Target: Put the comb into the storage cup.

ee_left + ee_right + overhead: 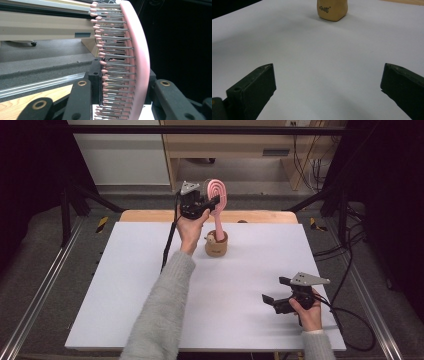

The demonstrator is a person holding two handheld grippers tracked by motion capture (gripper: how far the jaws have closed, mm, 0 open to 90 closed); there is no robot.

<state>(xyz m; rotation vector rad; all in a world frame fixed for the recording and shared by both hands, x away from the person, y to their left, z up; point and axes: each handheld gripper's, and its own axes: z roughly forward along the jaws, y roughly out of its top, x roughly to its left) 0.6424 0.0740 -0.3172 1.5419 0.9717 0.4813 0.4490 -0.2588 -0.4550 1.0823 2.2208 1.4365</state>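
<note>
Gripping the pink hairbrush [217, 195], the left gripper [212, 202] holds it upright in the tan holder [216, 245].

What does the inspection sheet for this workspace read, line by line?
Surface: white table top, wooden strip at the far edge.
Job's things: pink hairbrush upright, its handle in the tan holder.
Clutter: nothing seen.
Grippers: left gripper shut on the brush head; right gripper open, low over the table near the front right.
Cables: black cable from the left gripper; another at the right edge.
Surroundings: dark frame, wooden furniture behind.
</note>
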